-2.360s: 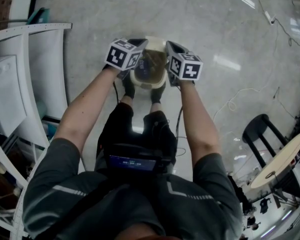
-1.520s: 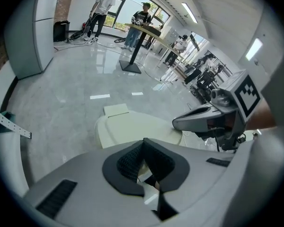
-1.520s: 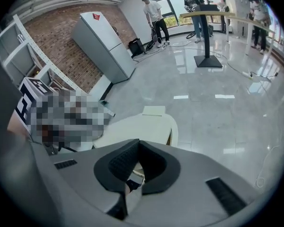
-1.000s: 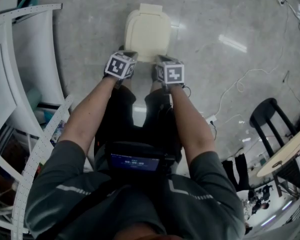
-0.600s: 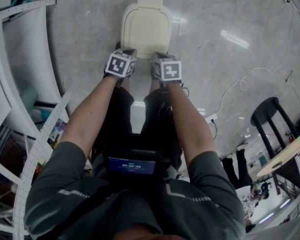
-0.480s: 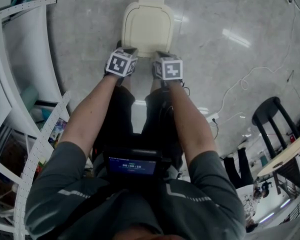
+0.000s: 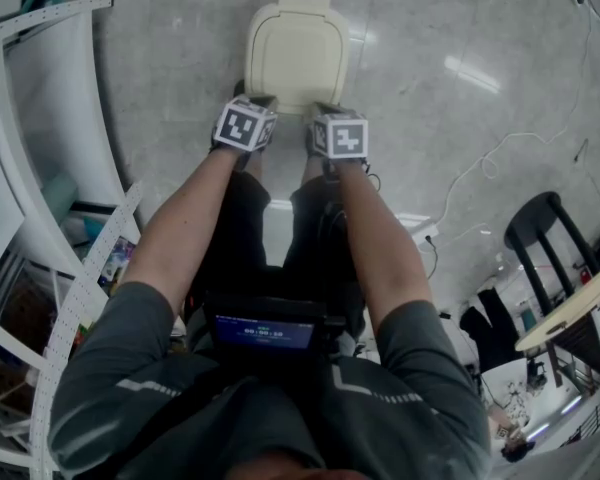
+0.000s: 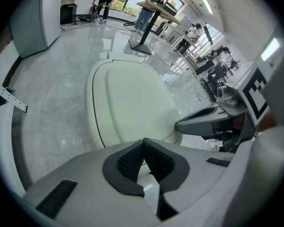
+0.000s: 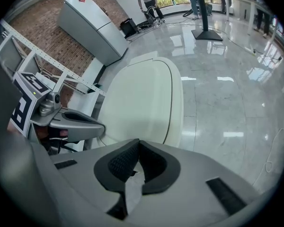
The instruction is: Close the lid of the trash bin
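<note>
Item: 1 cream trash bin, standing on the grey floor directly ahead of the person's feet. Lid: lies flat on the bin, its seam even along the visible sides in both gripper views; judged closed. Left gripper: jaws clenched tip to tip, nothing between them, poised over the bin's near edge; contact with the lid cannot be told. Right gripper: same condition, empty and pressed together, just beside the left. Step in hand: the closing looks complete. Next move, by judgement: at most 1 light downward press on the lid's front to confirm seating, otherwise draw both grippers clear; no grasp required.
</note>
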